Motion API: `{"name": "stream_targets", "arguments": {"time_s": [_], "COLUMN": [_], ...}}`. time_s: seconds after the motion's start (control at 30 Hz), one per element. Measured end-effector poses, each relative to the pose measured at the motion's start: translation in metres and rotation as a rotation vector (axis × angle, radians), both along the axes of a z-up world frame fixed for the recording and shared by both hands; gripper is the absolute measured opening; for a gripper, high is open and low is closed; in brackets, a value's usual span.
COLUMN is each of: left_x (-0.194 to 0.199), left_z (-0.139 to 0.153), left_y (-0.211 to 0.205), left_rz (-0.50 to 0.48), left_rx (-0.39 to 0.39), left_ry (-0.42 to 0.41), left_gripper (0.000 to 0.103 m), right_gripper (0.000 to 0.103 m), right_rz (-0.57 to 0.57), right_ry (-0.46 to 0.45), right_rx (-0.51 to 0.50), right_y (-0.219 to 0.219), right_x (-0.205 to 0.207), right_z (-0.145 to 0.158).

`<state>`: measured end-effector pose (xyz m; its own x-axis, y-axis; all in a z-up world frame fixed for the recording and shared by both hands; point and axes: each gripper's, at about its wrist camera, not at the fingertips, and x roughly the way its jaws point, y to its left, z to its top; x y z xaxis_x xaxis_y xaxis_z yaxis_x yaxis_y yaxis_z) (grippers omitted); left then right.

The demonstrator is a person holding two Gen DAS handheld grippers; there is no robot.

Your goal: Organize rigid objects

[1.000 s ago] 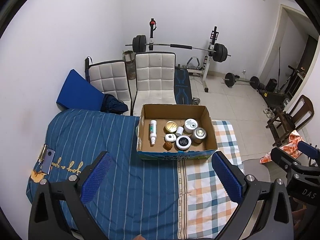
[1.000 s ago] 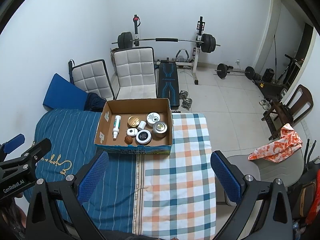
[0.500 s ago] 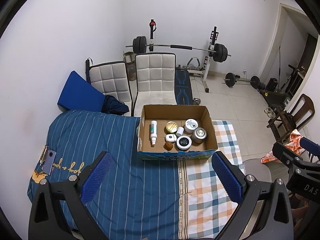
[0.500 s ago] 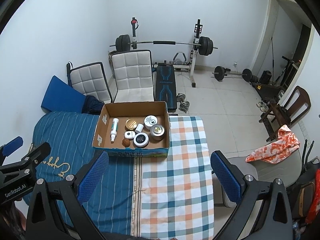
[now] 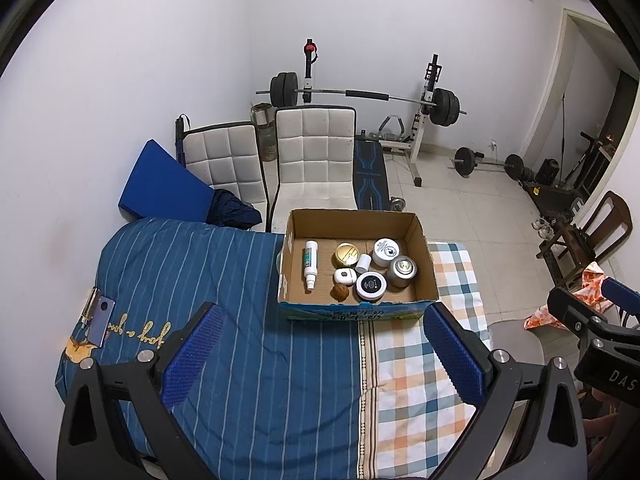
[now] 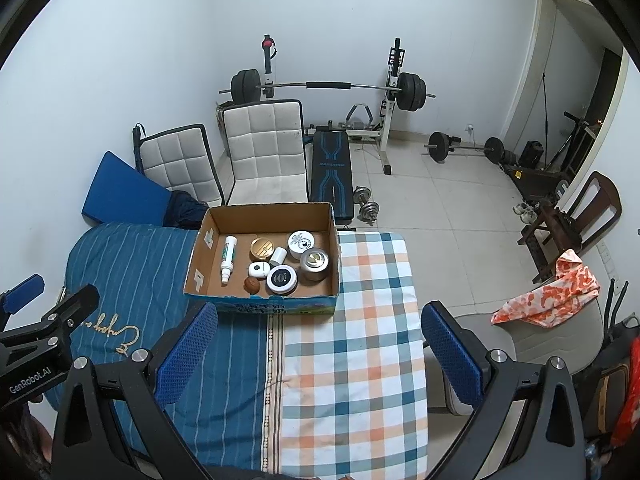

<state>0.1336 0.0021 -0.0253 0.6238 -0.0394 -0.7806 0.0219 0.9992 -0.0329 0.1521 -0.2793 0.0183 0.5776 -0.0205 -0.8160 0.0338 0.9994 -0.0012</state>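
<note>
Eight small rigid items, spray bottle [image 5: 310, 265] among them, already inside cardboard box [image 5: 424, 256] on the bed, fitting either a finished sort or one pending; left gripper [image 5: 324, 354] and right gripper [image 6: 320, 354] both spread wide, empty, well short of it.

Bed [image 5: 248, 360]: blue striped cover on left, checked cloth [image 5: 420, 360] on right. Cardboard box [image 5: 352, 308] sits on it at far edge, straddling the two fabrics. Small clipboard [image 5: 96, 316] lies flat near left edge, well apart from box.
</note>
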Motion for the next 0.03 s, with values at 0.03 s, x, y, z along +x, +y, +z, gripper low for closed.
{"name": "stream_targets", "arguments": {"time_s": [0.03], "left_x": [-0.0003], "left_z": [0.0006], "left_y": [0.0005], "left_rz": [0.001], "left_rx": [-0.002], "left_ry": [-0.001], "left_gripper": [0.103], "right_gripper": [0.103], "right_rz": [-0.001], "right_ry": [0.0], "right_rx": [0.001], "right_y": [-0.0007], "right_x": [-0.0009], "right_z": [-0.0004]}}
